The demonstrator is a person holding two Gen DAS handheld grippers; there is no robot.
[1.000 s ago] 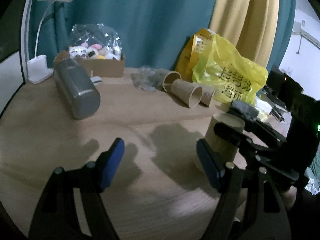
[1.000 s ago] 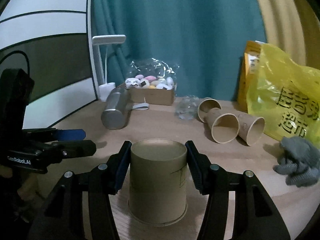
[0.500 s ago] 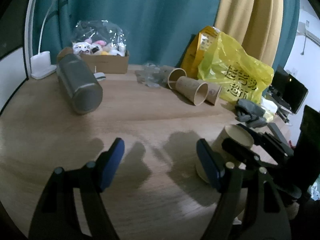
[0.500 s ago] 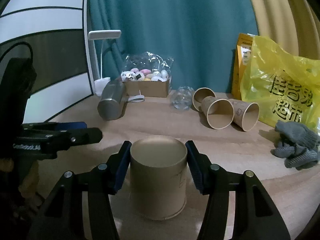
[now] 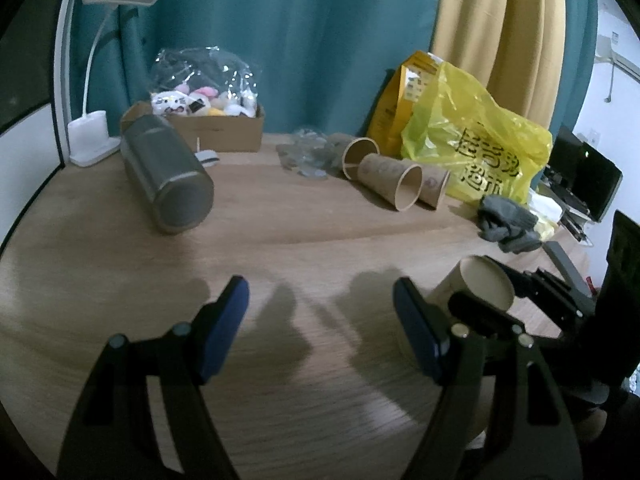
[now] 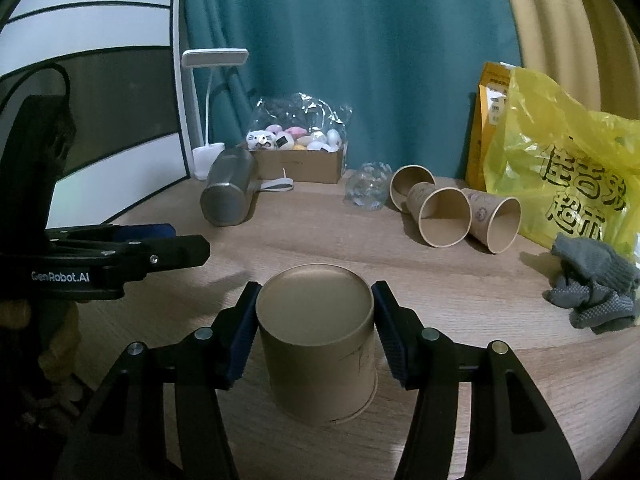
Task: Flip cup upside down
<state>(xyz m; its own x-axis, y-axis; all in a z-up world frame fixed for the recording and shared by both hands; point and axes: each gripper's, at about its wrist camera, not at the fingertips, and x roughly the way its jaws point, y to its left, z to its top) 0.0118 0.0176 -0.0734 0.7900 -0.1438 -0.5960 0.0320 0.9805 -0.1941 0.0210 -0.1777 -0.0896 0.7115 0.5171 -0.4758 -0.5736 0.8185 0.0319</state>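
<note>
A brown paper cup point(image 6: 320, 344) stands upside down on the wooden table point(image 6: 460, 292), closed base up. My right gripper point(image 6: 314, 332) has its blue pads against both sides of the cup, shut on it. The cup also shows in the left wrist view point(image 5: 476, 292), at the right, between the right gripper's black fingers. My left gripper point(image 5: 320, 328) is open and empty over bare table, left of the cup. It shows side-on in the right wrist view point(image 6: 120, 252).
Three paper cups point(image 6: 444, 216) lie on their sides at the back. A steel flask point(image 5: 166, 182) lies at the left. A cardboard box of toys point(image 5: 212, 128), a white lamp point(image 5: 96, 80), a yellow bag point(image 5: 472, 144) and grey gloves point(image 6: 592, 288) stand around.
The right gripper and cup have drawn nearer to the table's front edge. The left gripper has pulled back and tilted; more of the table shows. Both grips are unchanged.
</note>
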